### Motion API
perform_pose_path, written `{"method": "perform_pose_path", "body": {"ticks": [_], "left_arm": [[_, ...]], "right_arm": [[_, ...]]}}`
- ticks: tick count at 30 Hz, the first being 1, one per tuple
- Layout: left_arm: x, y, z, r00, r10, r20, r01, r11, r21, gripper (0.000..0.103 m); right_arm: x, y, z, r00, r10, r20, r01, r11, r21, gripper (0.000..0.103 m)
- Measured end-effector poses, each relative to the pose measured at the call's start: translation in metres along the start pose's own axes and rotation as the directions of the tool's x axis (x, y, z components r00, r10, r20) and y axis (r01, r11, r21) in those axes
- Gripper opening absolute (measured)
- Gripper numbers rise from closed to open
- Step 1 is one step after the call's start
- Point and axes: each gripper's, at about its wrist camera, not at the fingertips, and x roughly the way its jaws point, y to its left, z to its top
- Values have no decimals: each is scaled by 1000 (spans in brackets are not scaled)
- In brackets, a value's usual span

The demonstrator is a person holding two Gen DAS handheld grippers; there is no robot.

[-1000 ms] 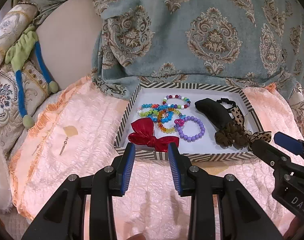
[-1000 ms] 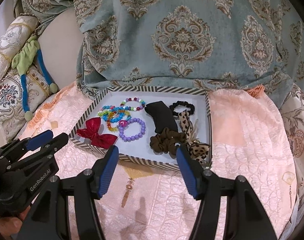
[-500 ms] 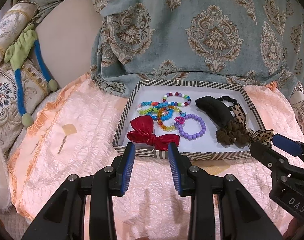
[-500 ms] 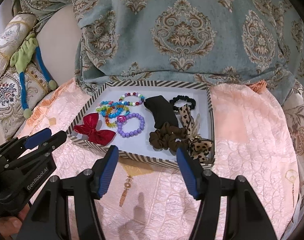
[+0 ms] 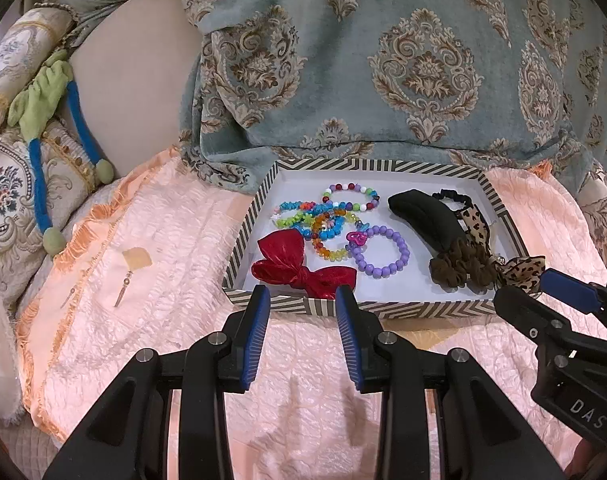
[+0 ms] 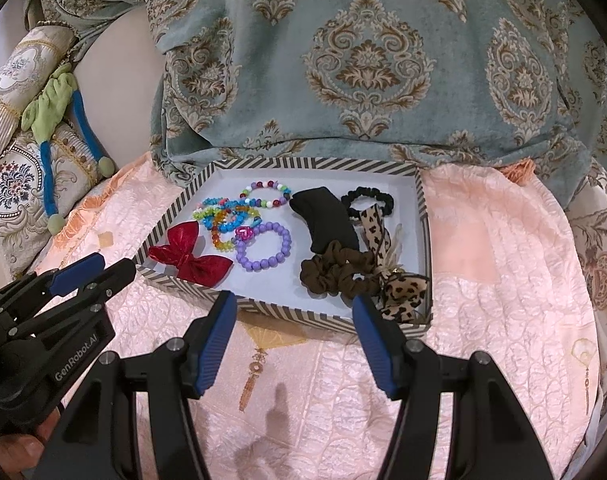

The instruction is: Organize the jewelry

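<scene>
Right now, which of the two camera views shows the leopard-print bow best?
The right wrist view: the leopard-print bow lies in full sight at the tray's near right corner, just beyond the right gripper. In the left wrist view the bow sits far right, partly hidden behind the right gripper's finger.

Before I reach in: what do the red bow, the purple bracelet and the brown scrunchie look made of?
Red bow: shiny, crinkled fabric, possibly metallic; it glints.
Purple bracelet: smooth round beads, probably plastic, with small highlights.
Brown scrunchie: matte, soft gathered cloth in ruffles, no shine.
</scene>
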Motion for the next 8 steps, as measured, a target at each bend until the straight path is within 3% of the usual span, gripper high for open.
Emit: {"method": "perform_pose_path", "body": {"ticks": [8], "left_arm": [[2, 2, -2, 1000, -29, -4, 29, 1000, -6, 18]], "right_arm": [[1, -3, -3, 1000, 2, -5, -2, 1000, 1, 63]]}}
